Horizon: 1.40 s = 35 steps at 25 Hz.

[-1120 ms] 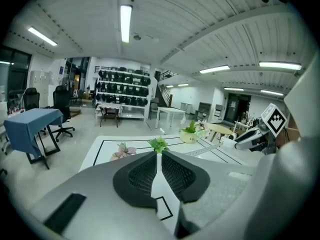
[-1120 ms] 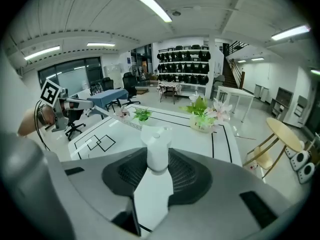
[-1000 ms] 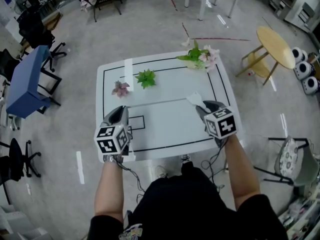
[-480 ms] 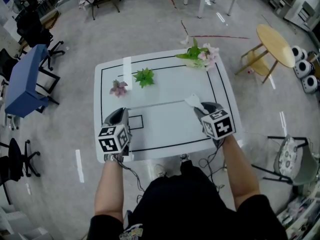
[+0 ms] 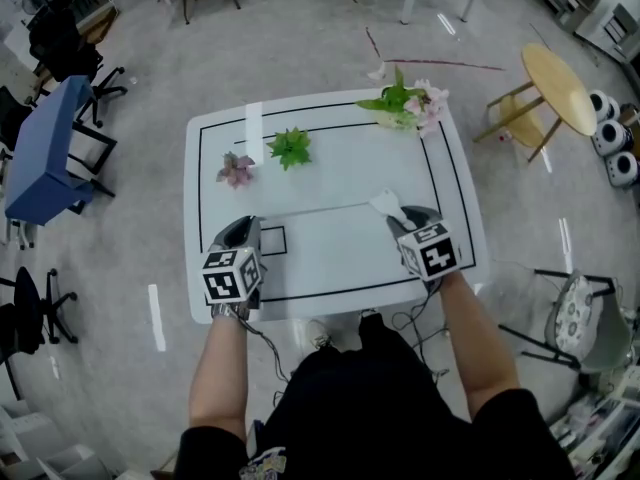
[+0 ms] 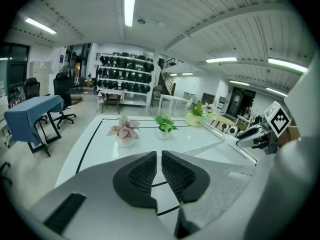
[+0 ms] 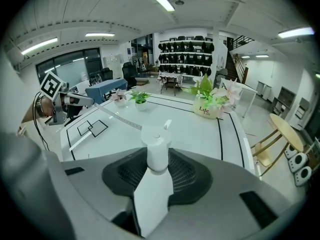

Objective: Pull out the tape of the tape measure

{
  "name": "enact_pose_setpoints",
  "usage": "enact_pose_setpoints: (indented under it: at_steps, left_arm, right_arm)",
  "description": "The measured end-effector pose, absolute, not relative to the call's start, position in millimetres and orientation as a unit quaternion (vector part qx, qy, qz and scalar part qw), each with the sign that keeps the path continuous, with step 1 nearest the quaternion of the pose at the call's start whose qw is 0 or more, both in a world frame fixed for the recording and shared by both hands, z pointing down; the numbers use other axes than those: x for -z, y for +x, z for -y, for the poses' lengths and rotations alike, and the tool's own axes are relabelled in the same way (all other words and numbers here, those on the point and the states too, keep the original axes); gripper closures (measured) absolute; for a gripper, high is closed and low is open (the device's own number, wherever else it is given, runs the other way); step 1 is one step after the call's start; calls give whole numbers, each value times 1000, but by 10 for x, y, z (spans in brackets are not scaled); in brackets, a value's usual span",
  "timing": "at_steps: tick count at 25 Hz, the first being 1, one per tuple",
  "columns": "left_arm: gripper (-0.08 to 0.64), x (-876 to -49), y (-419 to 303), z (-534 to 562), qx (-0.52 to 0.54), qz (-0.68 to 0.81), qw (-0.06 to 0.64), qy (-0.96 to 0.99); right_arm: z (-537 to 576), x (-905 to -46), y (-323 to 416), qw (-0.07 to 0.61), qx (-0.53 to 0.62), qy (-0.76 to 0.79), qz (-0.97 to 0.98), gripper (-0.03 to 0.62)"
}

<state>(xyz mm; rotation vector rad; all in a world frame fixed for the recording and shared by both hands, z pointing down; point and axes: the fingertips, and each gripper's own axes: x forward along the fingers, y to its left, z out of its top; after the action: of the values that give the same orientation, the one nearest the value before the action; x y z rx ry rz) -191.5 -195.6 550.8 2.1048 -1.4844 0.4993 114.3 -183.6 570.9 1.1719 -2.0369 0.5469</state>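
- The person's two bare forearms [image 5: 222, 368] reach forward from a black shirt [image 5: 370, 408], one on each side, over the near edge of the white worktop [image 5: 330, 168].
- The left gripper [image 5: 242, 224] points forward and a little down. It sits over the worktop beside a small black box [image 5: 272, 241] drawn there. Its marker cube [image 5: 232, 276] faces up.
- Its fingers [image 6: 141, 176] are dark and bumpy like a net. They are almost together, with only a thin crack between them, and they pinch the end of the tape [image 6: 202, 149].
- The right gripper [image 5: 400, 218] points down more steeply. It is near the black line on the right side of the worktop.
- Its fingers [image 7: 187, 176] stand partly apart and squeeze the tape measure [image 7: 154, 179] from both sides. The tape measure is white and smooth, with a round top and a flat, wedge-shaped body.
- The tape is thin, flat and pale, with tiny marks along it. It runs in a straight line over the worktop, from the tape measure across to the left gripper.
- The worktop is shiny, with rounded corners and black lines painted on it.
- On its far half stand a little pink-leaved plant [image 5: 237, 171] and a little green plant [image 5: 290, 148] near each other.
- A bigger flower pot [image 5: 405, 106] with green leaves and pale pink flowers stands at the far right corner.
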Motion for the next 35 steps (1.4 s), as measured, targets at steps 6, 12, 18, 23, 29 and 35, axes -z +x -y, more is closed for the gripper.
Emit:
enact_pose_setpoints:
  at_steps: [6, 12, 18, 23, 29, 35]
  left_arm:
    - [528, -5762, -1958, 2080, -199, 547, 273, 766]
    - [528, -6029, -1996, 2195, -217, 543, 290, 758]
    - [528, -6268, -2022, 2277, -233, 540, 301, 750]
    - [528, -6415, -2035, 2321, -248, 536, 304, 748]
    - [528, -6485, -2050, 2336, -254, 535, 300, 748]
    - [526, -6483, -2041, 2333, -262, 536, 283, 751]
  right_arm:
    - [1981, -5931, 1095, 367, -216, 448, 786, 465]
    - [2064, -6181, 1045, 388, -220, 440, 780, 464]
    - [2136, -6353, 997, 406, -220, 433, 774, 465]
    - [2174, -6450, 982, 414, -217, 434, 770, 463]
    - [2153, -6554, 974, 422, -218, 436, 765, 465]
    - [2146, -6568, 978, 419, -220, 441, 762, 465]
